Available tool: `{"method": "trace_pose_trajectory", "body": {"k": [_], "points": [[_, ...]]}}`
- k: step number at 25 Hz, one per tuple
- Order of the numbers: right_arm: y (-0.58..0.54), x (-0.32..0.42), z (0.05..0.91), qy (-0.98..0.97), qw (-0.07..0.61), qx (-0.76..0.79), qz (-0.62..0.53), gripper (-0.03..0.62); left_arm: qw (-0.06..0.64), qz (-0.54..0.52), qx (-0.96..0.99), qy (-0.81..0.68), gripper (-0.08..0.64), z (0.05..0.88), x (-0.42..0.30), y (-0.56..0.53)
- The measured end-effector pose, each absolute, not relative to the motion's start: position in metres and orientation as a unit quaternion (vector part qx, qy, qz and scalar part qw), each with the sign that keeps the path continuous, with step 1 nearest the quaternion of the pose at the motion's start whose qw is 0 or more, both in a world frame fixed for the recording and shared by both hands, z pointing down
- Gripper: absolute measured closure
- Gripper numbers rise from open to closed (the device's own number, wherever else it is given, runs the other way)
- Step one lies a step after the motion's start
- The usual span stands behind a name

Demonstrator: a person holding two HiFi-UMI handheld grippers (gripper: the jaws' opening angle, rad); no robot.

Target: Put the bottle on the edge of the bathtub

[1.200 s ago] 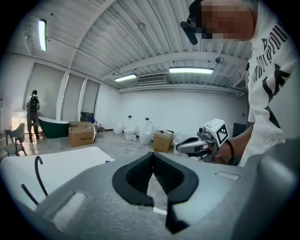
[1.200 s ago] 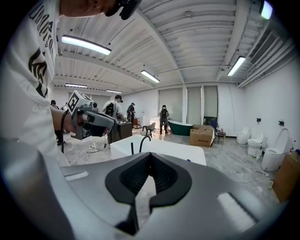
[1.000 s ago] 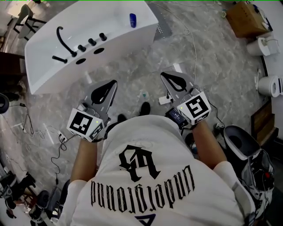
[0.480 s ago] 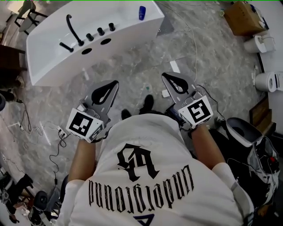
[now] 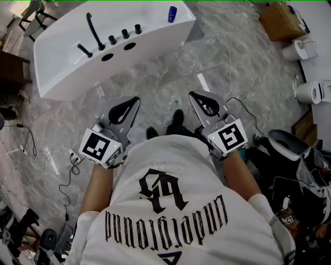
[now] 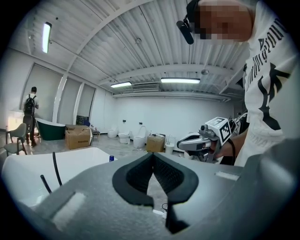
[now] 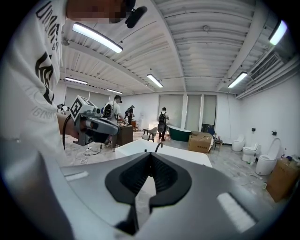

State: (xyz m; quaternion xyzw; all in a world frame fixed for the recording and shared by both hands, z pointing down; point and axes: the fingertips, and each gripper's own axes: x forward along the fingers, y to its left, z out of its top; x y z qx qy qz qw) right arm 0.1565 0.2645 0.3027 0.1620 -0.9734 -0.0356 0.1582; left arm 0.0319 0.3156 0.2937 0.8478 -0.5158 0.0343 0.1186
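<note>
Well ahead of both grippers, bottle (image 5: 172,14) stands on the bathtub (image 5: 155,39) rim, at its far corner; left gripper (image 5: 136,99) and right gripper (image 5: 192,94) both pressed together, empty; placement appears done, nothing evidently left.

Marble floor (image 5: 155,85): white bathtub (image 5: 62,77), cardboard box (image 5: 282,20), toilets (image 5: 309,93), loose cables (image 5: 229,62). Blue bottle (image 5: 172,14) on bathtub rim.

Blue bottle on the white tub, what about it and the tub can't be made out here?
- Blue bottle: too small in the head view to read any label; in the left gripper view only its top shows above the left gripper.
- Bathtub: far side runs off the head view's top edge; in the right gripper view the right gripper covers its near side.
</note>
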Motion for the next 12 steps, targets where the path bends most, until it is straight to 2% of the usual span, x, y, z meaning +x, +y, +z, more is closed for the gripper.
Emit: {"method": "trace_pose_trajectory", "body": {"k": [12], "points": [[0.279,0.152,0.295,-0.971,0.155,0.177,-0.038,0.591,0.115,0.029,0.858,-0.500,0.552,0.294,0.030,0.323]]}}
